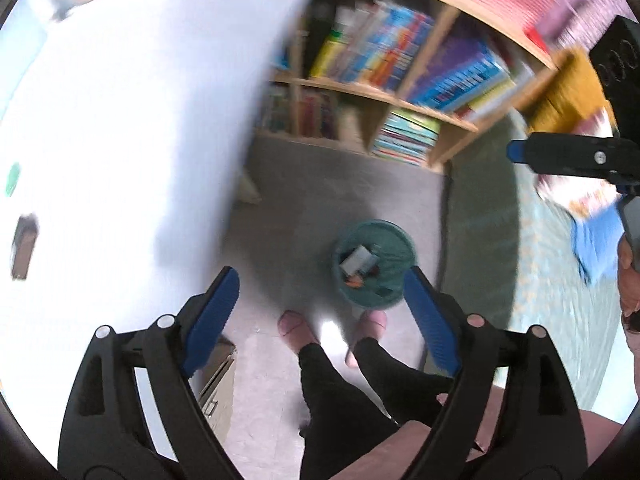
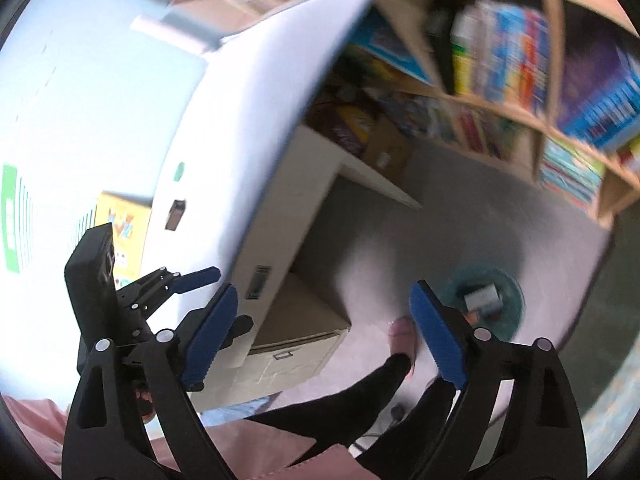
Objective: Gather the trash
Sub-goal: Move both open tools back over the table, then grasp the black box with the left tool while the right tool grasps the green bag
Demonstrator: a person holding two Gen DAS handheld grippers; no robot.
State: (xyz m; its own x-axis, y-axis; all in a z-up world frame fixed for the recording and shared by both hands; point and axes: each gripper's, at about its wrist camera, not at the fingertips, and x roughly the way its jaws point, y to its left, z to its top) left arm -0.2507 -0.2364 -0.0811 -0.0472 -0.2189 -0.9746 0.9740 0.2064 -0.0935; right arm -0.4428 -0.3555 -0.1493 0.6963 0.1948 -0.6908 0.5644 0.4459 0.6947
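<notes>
Blue pads of the left gripper (image 1: 320,316) and right gripper (image 2: 324,332) stand wide, nothing between them. Next pickup: steady each wrist before closing. Teal bin (image 1: 374,264) sits on the floor by the person's slippers, holding a pale carton (image 1: 358,259) and small orange scraps.

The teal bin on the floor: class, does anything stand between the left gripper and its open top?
Nothing visible does. The left gripper is open and empty above the teal bin, whose open top faces up with trash inside.
</notes>
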